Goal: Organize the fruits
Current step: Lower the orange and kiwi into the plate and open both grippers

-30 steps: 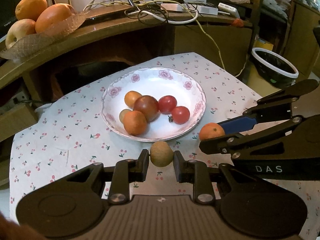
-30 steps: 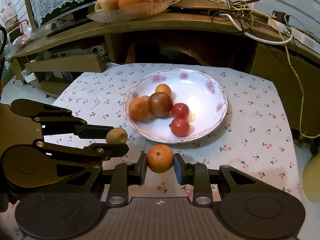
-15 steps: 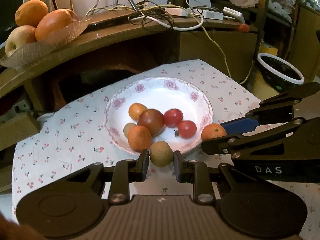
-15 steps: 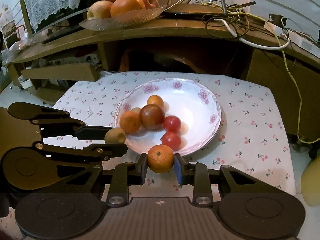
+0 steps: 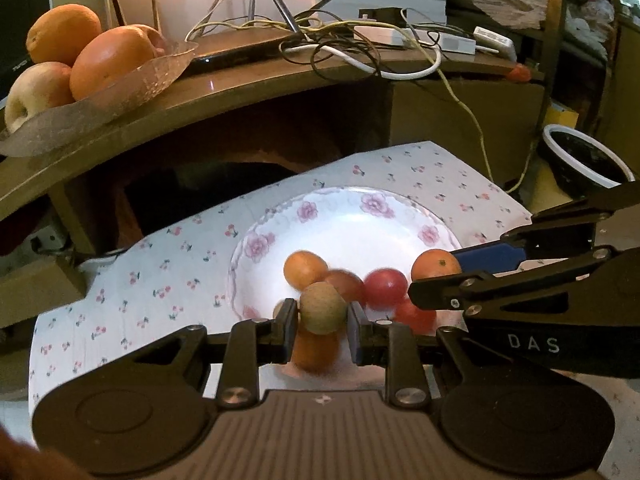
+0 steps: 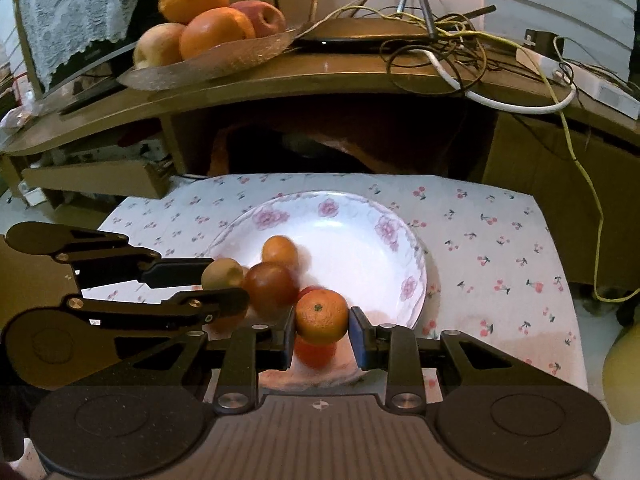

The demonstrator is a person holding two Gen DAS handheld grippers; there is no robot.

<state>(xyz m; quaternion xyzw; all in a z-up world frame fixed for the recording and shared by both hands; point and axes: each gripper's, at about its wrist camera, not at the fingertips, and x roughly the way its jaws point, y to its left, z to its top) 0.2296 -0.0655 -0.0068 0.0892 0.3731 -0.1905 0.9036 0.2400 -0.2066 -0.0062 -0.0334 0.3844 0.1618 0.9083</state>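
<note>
I have a fruit in each tool. My left gripper point(image 5: 322, 316) has its fingers point(image 5: 286, 320) squeezed on a small brown-green fruit point(image 5: 323, 308). My right gripper point(image 6: 322, 324) has its fingers point(image 6: 358, 332) squeezed on a small orange point(image 6: 322, 316). Both fruits hang in the air over the near side of the flowered plate point(image 6: 360, 216), which sits on the worktop point(image 6: 500, 248) with the cherry cloth.

The plate already has fruit in it: a dark red-brown fruit point(image 6: 271, 288), an orange one behind it point(image 6: 280, 252), a red tomato point(image 5: 385, 286), and more under my tools that I cannot see well.

Here is what worries me. The fruits are round and can roll. If I let go from high up, my fruit may bounce off the pile, knock one loose, and roll over the low rim onto the cloth or off the worktop to the floor. The tomatoes look soft, so a hard drop may bruise them.

My two tools are very close, side by side. If I move one across, the fingers may bump and shake a fruit free too soon.

The near rim is hidden under my tools, so I cannot tell how far inside it I am. If I open up too near the edge, the fruit may land on the rim and fall out. I think I should go lower over the bare white part and open one tool at a time
</note>
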